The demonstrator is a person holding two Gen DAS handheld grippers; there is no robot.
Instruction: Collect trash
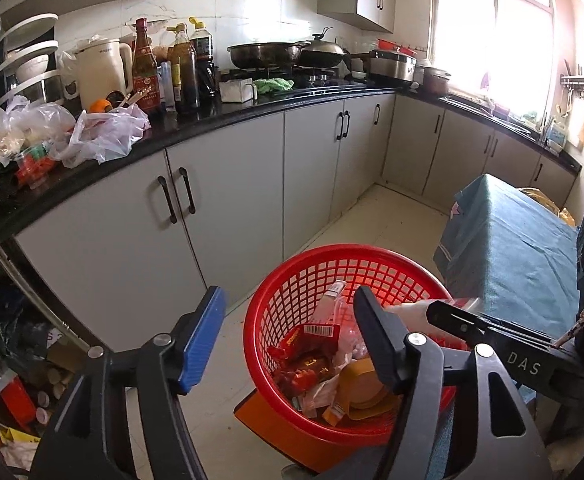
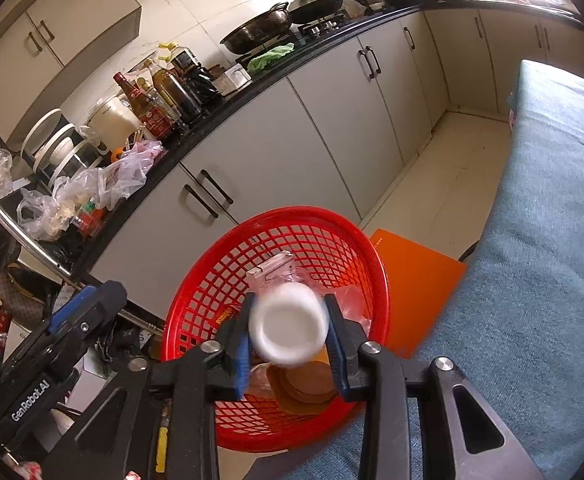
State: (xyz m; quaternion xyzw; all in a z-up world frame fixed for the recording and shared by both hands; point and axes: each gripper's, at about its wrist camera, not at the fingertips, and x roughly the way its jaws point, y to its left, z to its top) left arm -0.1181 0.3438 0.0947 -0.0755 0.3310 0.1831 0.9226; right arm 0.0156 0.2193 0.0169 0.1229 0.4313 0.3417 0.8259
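Over the red basket (image 2: pixel 228 280), already part-filled with wrappers, the right gripper (image 2: pixel 288 330) clasps a white bottle (image 2: pixel 290 328), undropped, while the left gripper (image 1: pixel 288 328) gapes empty.

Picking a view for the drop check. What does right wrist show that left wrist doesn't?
Right wrist only: the white cup seen end-on between the right tool's blue pads above the basket, blurred; also the left tool's outer side.

Left wrist only: the left tool open and empty, the window, and the right tool's finger from the side with the cup mostly hidden.

Both: the red basket of wrappers, the orange board beneath it, the counter with bottles and woks, the blue cloth.
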